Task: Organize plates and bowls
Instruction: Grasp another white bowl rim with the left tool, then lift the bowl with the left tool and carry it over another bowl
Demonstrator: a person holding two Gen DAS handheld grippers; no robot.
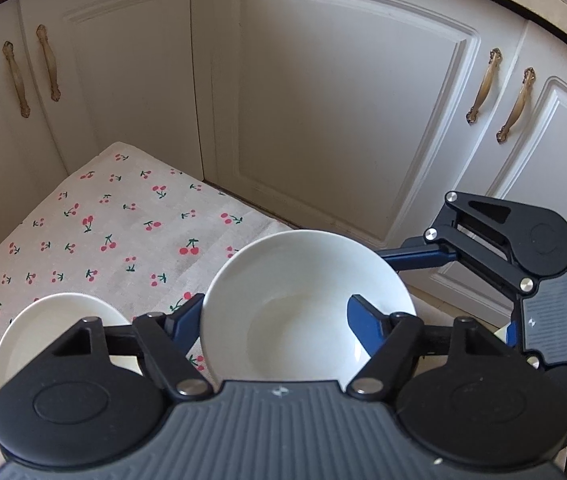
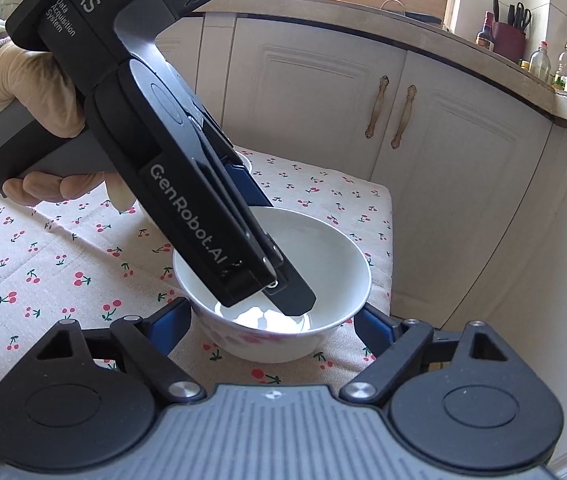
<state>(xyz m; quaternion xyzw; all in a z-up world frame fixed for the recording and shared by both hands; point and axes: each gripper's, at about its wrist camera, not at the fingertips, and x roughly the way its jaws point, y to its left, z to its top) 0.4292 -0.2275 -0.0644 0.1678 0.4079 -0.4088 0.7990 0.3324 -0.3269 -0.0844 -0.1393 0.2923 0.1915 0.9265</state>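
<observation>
A white bowl (image 1: pixel 303 308) fills the middle of the left wrist view. My left gripper (image 1: pixel 279 320) is shut on its rim, one finger outside on the left, one finger (image 1: pixel 363 330) inside. In the right wrist view the same bowl (image 2: pixel 279 288) stands on the cherry-print cloth (image 2: pixel 63 264), and the left gripper (image 2: pixel 283 292) reaches into it from above. My right gripper (image 2: pixel 271 324) is open, its blue fingers apart on either side of the bowl, not touching it. A second white bowl (image 1: pixel 55 332) sits at lower left in the left wrist view.
The cherry-print cloth (image 1: pixel 103 232) covers a low table whose right edge (image 2: pixel 389 240) is just past the bowl. Cream cabinet doors (image 1: pixel 343 120) with bronze handles (image 2: pixel 379 108) stand close behind. Bottles and a knife pot (image 2: pixel 507 36) sit on the counter above.
</observation>
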